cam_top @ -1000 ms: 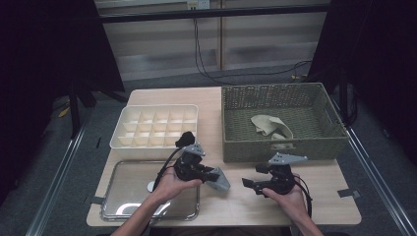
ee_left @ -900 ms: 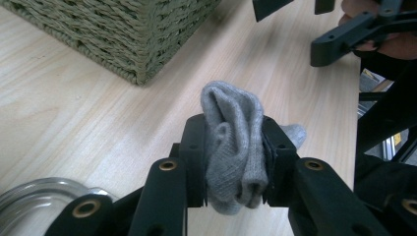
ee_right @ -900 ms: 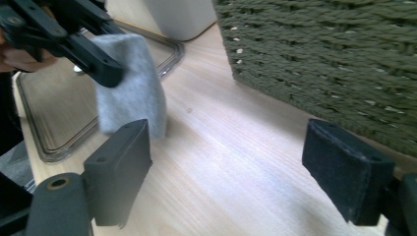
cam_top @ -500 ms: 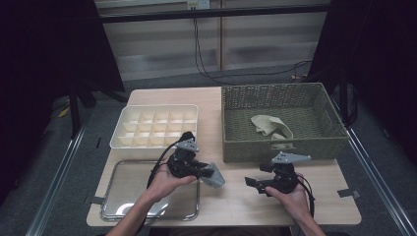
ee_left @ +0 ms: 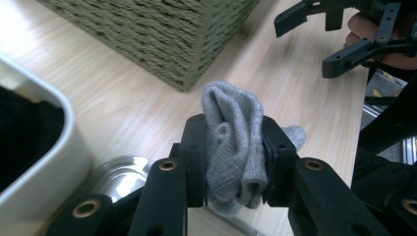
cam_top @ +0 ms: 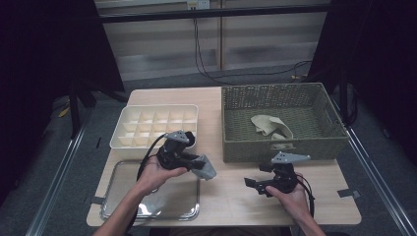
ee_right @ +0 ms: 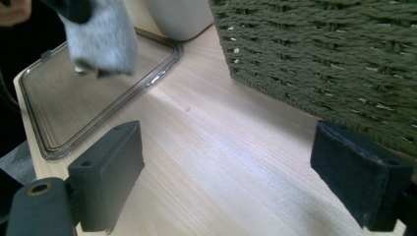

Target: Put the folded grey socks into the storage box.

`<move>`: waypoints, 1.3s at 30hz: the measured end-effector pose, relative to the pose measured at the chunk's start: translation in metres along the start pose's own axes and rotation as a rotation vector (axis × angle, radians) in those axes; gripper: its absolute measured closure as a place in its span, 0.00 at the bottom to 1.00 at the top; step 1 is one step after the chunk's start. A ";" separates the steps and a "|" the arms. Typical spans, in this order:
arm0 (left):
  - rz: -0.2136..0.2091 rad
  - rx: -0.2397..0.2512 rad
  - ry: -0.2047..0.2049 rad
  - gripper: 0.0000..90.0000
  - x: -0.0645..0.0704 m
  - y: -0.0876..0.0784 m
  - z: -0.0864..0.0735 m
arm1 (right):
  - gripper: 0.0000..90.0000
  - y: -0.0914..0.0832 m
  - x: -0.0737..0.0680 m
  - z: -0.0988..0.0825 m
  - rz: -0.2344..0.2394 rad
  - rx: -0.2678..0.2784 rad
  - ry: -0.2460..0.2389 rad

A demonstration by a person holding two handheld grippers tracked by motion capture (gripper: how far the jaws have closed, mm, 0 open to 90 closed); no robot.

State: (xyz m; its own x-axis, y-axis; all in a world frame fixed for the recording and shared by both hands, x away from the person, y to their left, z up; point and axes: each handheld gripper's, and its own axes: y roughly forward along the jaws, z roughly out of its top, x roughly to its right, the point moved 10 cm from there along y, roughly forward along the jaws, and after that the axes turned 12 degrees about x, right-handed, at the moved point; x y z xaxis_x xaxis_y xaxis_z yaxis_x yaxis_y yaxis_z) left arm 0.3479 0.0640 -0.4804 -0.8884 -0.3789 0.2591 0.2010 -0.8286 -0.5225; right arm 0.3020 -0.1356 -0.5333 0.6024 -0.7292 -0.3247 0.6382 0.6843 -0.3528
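Left gripper (cam_top: 199, 164) clamped on folded grey sock (ee_left: 235, 142), held in the air just off the woven basket's (cam_top: 280, 142) front left corner, over the near edge of the metal tray (cam_top: 123, 196). Right gripper (cam_top: 255, 176) empty, jaws spread wide after just opening, low over the wooden table (cam_top: 231, 201) in front of the basket. Beige cloth (cam_top: 269, 125) lies inside the basket; white divided box (cam_top: 147, 125) left of it

The right gripper (ee_right: 236, 182) has just been opening, jaws wide apart over bare table (ee_right: 221, 162). A grey sock (ee_right: 101, 39) hangs upper left above a metal tray (ee_right: 64, 108); a woven basket (ee_right: 334, 59) fills the upper right.
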 end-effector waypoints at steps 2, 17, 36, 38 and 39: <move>0.015 -0.005 0.002 0.77 -0.004 -0.004 0.001 | 0.14 0.000 0.000 0.000 0.000 -0.002 0.001; 0.072 -0.035 0.010 0.77 -0.025 -0.032 0.011 | 0.13 0.001 0.000 0.000 0.003 -0.004 0.004; 0.168 -0.045 0.007 0.76 -0.060 -0.072 0.024 | 0.12 0.002 0.000 -0.002 0.009 -0.014 0.015; 0.178 -0.043 0.006 0.77 -0.063 -0.076 0.025 | 0.12 0.003 0.000 -0.002 0.011 -0.015 0.013; 0.184 -0.042 0.005 0.77 -0.065 -0.079 0.025 | 0.12 0.003 0.000 -0.002 0.010 -0.014 0.012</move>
State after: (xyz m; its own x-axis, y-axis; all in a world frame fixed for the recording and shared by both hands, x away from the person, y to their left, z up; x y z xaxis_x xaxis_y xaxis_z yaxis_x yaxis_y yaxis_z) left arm 0.4002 0.1433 -0.4355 -0.8405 -0.5200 0.1522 0.3425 -0.7276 -0.5943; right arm 0.3029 -0.1341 -0.5363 0.6030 -0.7222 -0.3388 0.6254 0.6916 -0.3612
